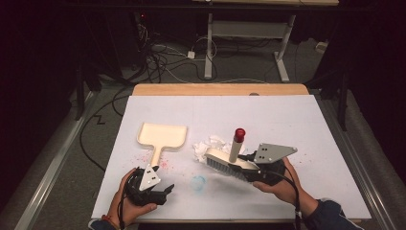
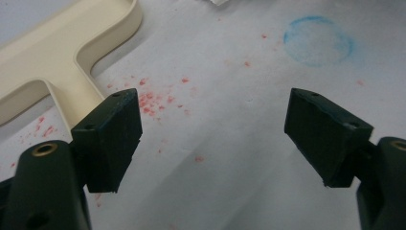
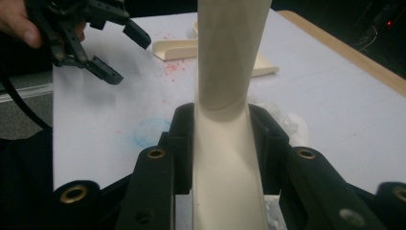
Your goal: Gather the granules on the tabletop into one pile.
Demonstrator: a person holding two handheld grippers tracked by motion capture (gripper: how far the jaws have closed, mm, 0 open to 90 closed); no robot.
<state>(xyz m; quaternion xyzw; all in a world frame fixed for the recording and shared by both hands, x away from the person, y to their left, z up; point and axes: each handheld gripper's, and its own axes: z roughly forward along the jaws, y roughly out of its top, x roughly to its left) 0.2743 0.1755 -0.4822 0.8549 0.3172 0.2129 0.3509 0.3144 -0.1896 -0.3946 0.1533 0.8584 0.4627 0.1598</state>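
Right hand-held gripper [image 1: 256, 168]: jaws clamped on the cream brush [image 1: 230, 160] handle, bristles at the near side of the crumpled white paper scraps [image 1: 210, 145], mid-desk. Left hand-held gripper [image 1: 160, 194]: jaws apart, empty, near the dustpan [image 1: 162, 135] handle, not yet gripping it. Progress, judged: early; scraps unswept, dustpan empty on the white desk [image 1: 297, 124] cover.

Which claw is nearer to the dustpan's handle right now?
Left. The left claw hangs open just off the end of the dustpan handle, not touching it. The right claw is farther to the right, shut on the brush.
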